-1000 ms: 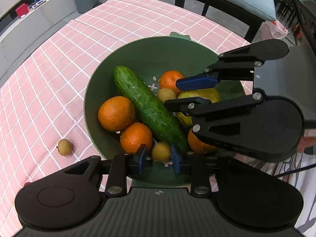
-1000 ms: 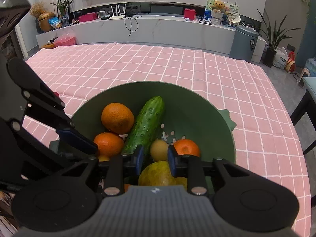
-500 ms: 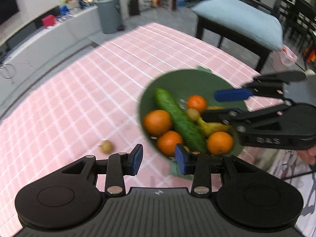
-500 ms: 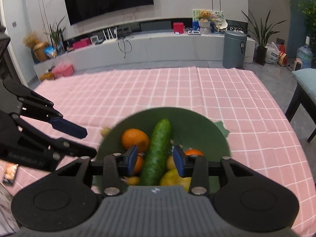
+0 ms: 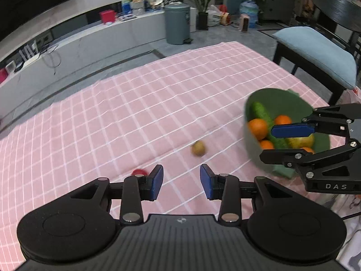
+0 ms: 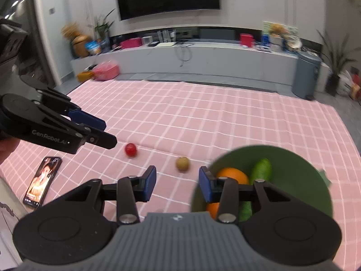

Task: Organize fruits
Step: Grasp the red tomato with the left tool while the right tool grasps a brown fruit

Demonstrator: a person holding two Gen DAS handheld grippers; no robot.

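A green bowl (image 5: pixel 279 96) on the pink checked tablecloth holds oranges (image 5: pixel 258 128), a cucumber (image 5: pixel 261 113) and a yellow pear (image 5: pixel 301 140); it also shows in the right wrist view (image 6: pixel 293 164). A small brown fruit (image 5: pixel 198 148) lies loose on the cloth left of the bowl, also seen in the right wrist view (image 6: pixel 182 164). A small red fruit (image 6: pixel 130 149) lies further left, partly hidden in the left wrist view (image 5: pixel 138 172). My left gripper (image 5: pixel 181 181) is open and empty above the cloth. My right gripper (image 6: pixel 177 186) is open and empty, beside the bowl.
A phone (image 6: pixel 42 181) lies near the table's left front edge. A chair with a blue cushion (image 5: pixel 315 52) stands beyond the table's right side. A grey bin (image 5: pixel 177 23) and a low white cabinet (image 6: pixel 203 61) stand behind the table.
Both grippers have pulled back and up from inside the bowl and swung left. Both have opened wider. The loose brown and red fruits have come into view.
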